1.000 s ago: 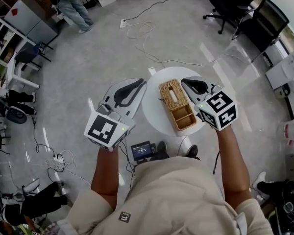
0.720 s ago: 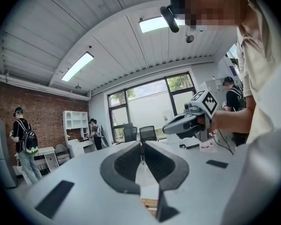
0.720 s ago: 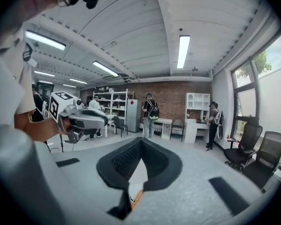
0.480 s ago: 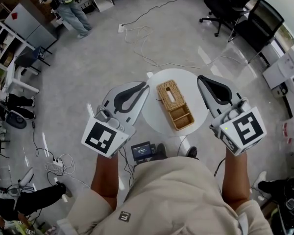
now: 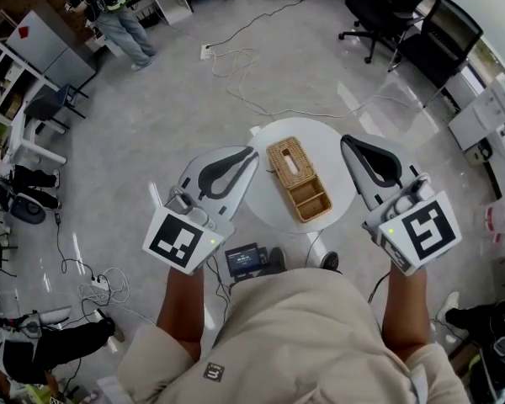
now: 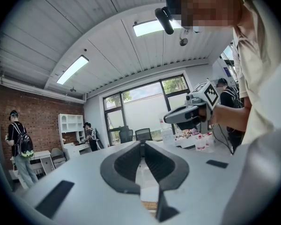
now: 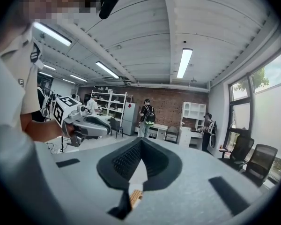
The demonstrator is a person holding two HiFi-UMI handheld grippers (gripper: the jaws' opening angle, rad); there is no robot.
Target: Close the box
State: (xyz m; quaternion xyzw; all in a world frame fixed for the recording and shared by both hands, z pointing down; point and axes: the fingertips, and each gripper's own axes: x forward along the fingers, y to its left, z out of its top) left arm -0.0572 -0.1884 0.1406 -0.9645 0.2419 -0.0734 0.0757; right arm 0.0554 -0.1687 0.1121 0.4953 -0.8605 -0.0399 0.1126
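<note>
- Head view: wicker box (image 5: 299, 179) sits on the round table (image 5: 324, 146), long axis far-left to near-right, between both grippers. The left gripper (image 5: 251, 153) tip looks slightly nearer than the right gripper (image 5: 347, 143).
- Left gripper view: jaws together, empty; box sliver beneath.
- Right gripper view: jaws together, empty; box beneath.

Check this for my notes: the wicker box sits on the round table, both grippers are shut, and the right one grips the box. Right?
No: the right gripper is shut on nothing, apart from the box, to its right; the head view shows it. The box is on the table and the left gripper is shut too.
</note>
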